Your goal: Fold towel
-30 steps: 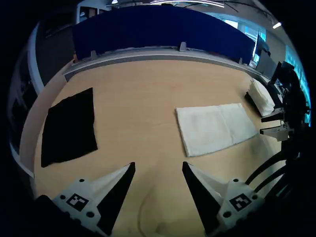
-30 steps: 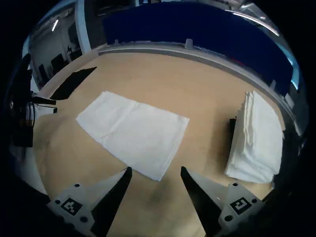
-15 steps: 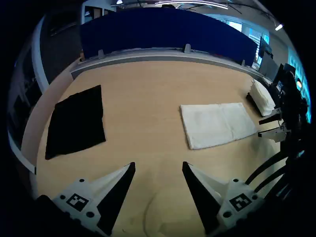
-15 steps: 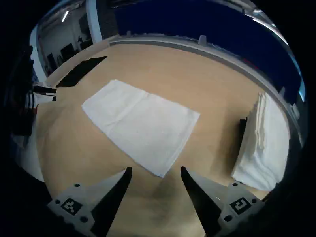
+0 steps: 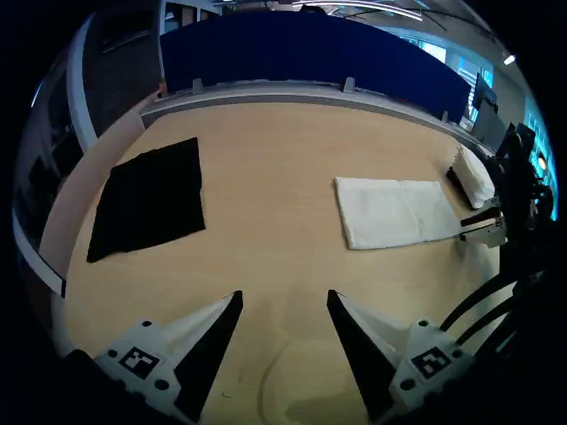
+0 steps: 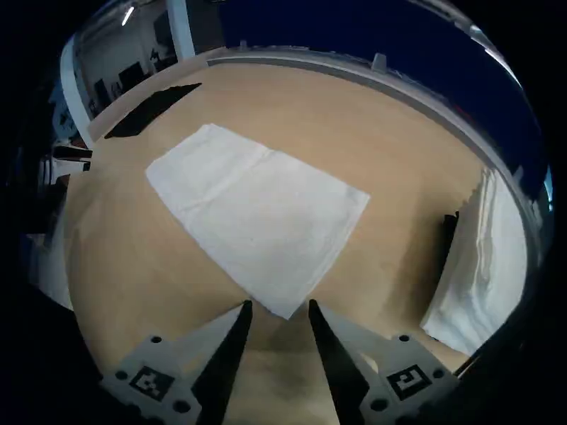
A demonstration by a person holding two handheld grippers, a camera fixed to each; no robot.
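A white towel (image 5: 393,221) lies flat on the wooden table (image 5: 283,156), off to the right of my left gripper (image 5: 283,297), which hangs open and apart from it with nothing between its fingers. In the right gripper view the towel (image 6: 255,212) spreads out ahead, and its near corner lies just between the fingertips of my right gripper (image 6: 279,306). Those jaws stand narrowed but still apart, not pressing on the cloth. The right gripper (image 5: 485,228) also appears at the towel's right end in the left gripper view.
A black cloth (image 5: 152,198) lies flat at the table's left. A stack of folded white towels (image 6: 489,262) sits on the right, close to the towel. A blue partition (image 5: 312,49) runs along the table's far edge. The left gripper (image 6: 71,152) appears far left.
My right gripper's jaws have narrowed and it has come down to the towel's near corner. The left gripper has drawn back and turned a little, so the towel looks smaller.
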